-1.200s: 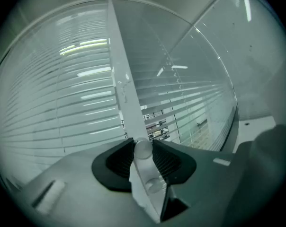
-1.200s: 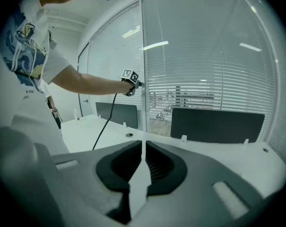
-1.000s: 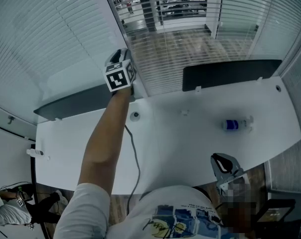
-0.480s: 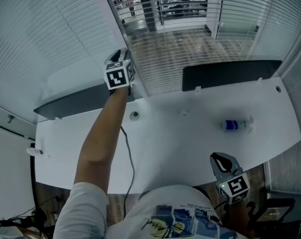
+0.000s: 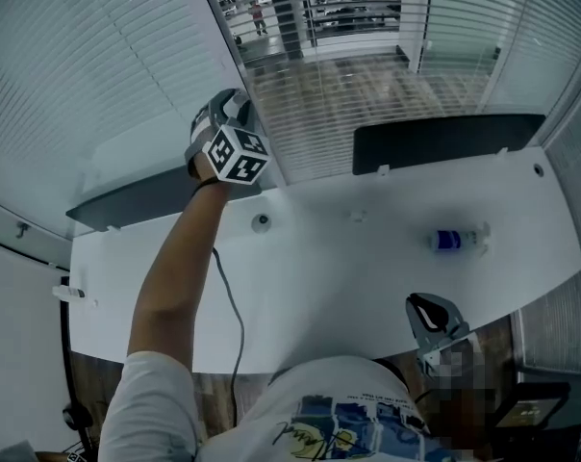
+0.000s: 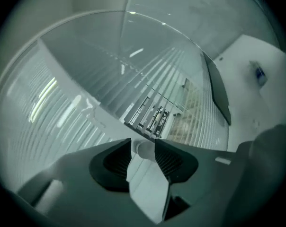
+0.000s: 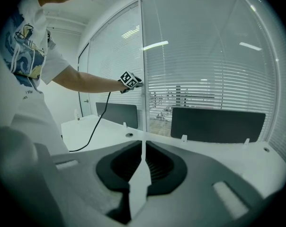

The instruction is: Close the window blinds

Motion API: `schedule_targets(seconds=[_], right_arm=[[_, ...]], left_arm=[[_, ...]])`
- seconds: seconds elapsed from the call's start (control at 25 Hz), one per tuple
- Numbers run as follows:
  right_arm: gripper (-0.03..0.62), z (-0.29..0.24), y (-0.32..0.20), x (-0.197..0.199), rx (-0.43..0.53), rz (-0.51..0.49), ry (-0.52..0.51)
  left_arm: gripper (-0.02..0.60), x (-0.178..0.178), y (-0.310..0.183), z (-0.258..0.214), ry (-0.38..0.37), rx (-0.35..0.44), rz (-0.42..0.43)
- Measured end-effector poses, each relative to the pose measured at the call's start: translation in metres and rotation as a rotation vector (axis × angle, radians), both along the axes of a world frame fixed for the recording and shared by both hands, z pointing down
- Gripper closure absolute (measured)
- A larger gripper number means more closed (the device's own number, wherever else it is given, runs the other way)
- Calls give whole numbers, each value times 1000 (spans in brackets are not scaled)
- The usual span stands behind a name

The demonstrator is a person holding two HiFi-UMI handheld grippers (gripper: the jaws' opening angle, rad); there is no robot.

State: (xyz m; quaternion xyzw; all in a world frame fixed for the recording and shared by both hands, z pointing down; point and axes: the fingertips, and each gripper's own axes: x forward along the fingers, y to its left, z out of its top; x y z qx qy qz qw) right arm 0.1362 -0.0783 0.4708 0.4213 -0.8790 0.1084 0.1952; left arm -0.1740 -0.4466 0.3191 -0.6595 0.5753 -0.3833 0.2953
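Note:
Slatted blinds cover the glass. The left pane's blinds [image 5: 79,56] look turned flat, while the middle pane's blinds [image 5: 348,94] still let the floor beyond show. My left gripper [image 5: 228,104] is raised at the frame post between the two panes. Its jaws are opening, and the white round end of the blind wand [image 6: 144,149] sits between them with a thin gap on one side. My right gripper [image 5: 433,320] hangs low by the person's hip at the desk's near edge. It is shut with nothing in it [image 7: 143,148].
A white curved desk [image 5: 348,277] runs under the window, with two dark partition screens [image 5: 444,142] along its back. A small bottle [image 5: 457,241] lies at its right. A cable [image 5: 228,306] trails from the left arm across the desk, past a round grommet [image 5: 261,223].
The left gripper has rolled at the post, so its marker cube shows a different face, and it has shifted slightly left. The right gripper stays at the desk edge.

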Motion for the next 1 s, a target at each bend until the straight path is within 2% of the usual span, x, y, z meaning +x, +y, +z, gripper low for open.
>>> schedule_targets(seconds=[0.12, 0.2, 0.32, 0.44, 0.52, 0.6, 0.72, 1.0], right_arm=[[579, -1, 0, -1, 6, -2, -2], [579, 0, 0, 1, 5, 2, -2], [579, 0, -1, 2, 1, 4, 2], [579, -1, -2, 3, 0, 5, 5], [579, 0, -2, 3, 1, 3, 6], [579, 0, -2, 1, 3, -1, 8], [579, -2, -4, -1, 3, -7, 8], [579, -2, -2, -2, 4, -7, 12]], left_arm=[[420, 7, -2, 10, -274, -19, 40], [422, 9, -4, 18, -382, -50, 55], [453, 9, -6, 23, -460, -72, 69], [460, 8, -8, 28, -504, -88, 85], [460, 9, -9, 25, -524, -69, 85], [460, 10, -8, 21, -479, -59, 80], [460, 8, -9, 17, -355, -54, 57], [460, 1, -6, 5, 47, -54, 3]])
